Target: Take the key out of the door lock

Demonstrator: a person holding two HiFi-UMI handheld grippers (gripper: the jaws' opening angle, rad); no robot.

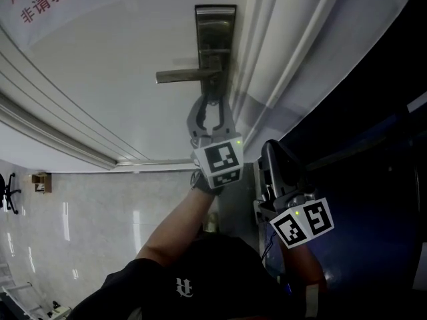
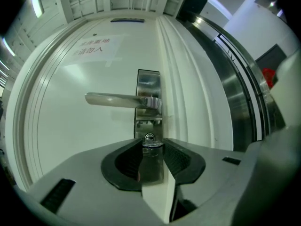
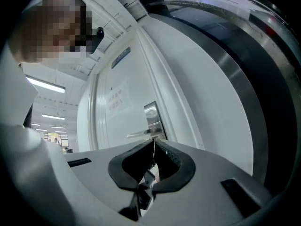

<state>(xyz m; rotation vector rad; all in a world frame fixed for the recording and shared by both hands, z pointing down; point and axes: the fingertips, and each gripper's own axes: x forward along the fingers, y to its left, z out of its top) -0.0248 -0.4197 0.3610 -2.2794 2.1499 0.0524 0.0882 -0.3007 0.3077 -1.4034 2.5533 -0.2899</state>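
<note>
The white door (image 1: pixel 100 79) fills the view. On it, the key (image 2: pixel 149 140) sits in the lock plate (image 1: pixel 215 25) just below the lever handle (image 1: pixel 180 76). The left gripper (image 1: pixel 212 102) is partly closed, and its tips appear to pinch the key's head. The right gripper (image 1: pixel 273 159) hangs below the plate, closed on nothing. The step probably calls for a straight pull away from the plate, without twisting.

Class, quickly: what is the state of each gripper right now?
Left gripper: closed on the key.
Right gripper: closed, holding nothing.
</note>
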